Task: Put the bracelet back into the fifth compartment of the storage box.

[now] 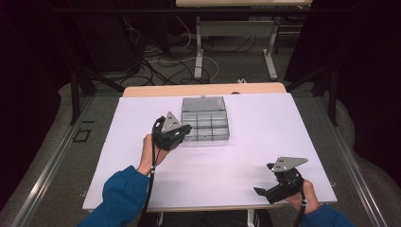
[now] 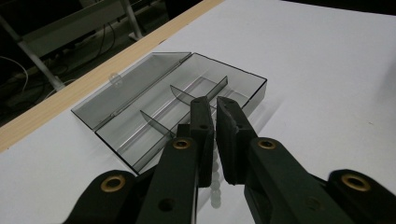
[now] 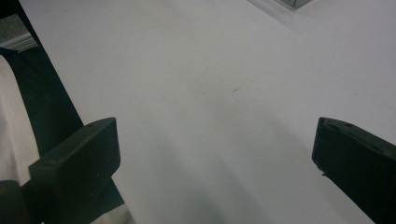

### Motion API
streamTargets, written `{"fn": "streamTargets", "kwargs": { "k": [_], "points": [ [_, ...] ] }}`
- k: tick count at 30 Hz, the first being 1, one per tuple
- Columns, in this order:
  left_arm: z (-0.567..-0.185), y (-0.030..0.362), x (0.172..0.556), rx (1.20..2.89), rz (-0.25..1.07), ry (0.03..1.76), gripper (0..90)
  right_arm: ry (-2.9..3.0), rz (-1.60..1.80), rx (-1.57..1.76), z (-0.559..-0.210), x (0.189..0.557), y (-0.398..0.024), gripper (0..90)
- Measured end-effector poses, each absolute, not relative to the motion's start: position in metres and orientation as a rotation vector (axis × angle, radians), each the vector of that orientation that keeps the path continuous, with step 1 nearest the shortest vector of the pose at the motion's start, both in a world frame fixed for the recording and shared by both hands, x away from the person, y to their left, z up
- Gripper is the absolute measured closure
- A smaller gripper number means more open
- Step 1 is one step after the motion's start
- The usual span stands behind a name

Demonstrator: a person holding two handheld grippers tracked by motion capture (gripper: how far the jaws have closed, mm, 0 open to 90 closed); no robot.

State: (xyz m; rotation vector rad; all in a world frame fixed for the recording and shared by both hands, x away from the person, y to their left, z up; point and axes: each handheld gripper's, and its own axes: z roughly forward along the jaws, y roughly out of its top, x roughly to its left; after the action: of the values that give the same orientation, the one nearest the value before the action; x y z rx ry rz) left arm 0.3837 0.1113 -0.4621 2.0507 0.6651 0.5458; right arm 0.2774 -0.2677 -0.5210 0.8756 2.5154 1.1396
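Note:
A clear grey compartment box (image 1: 205,124) lies open on the white table, its lid (image 1: 203,103) folded flat on the far side. In the left gripper view the box (image 2: 187,100) shows dividers and no contents. My left gripper (image 1: 176,134) hovers at the box's front left corner. Its jaws (image 2: 212,105) stand almost together, and a small pale knobbly piece (image 2: 215,184) is pinched low between them. My right gripper (image 1: 267,193) rests near the table's front right edge. Its jaws (image 3: 217,140) are wide open over bare tabletop, holding nothing.
The white tabletop (image 1: 265,132) has a wooden strip (image 1: 203,89) along its far edge. Beyond it stand another table's legs (image 1: 198,56) and loose cables (image 1: 161,61) on the floor. A metal rail (image 1: 52,165) runs along the table's left side.

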Motion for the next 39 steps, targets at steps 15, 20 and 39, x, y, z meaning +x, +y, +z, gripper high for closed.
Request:
{"fn": "streamTargets", "kwargs": {
  "k": [15,20,39],
  "points": [
    [-0.459,0.100,0.396,2.040,0.533,0.664,85.4,2.538,1.126,0.875,-0.520,0.278,-0.269,0.8],
    [-0.458,0.094,0.402,2.041,0.534,0.664,85.4,2.534,1.134,0.876,-0.520,0.278,-0.269,0.7],
    [-0.459,0.075,0.423,2.078,0.535,0.660,85.3,2.542,1.134,0.864,-0.521,0.279,-0.269,0.4]
  ]
}}
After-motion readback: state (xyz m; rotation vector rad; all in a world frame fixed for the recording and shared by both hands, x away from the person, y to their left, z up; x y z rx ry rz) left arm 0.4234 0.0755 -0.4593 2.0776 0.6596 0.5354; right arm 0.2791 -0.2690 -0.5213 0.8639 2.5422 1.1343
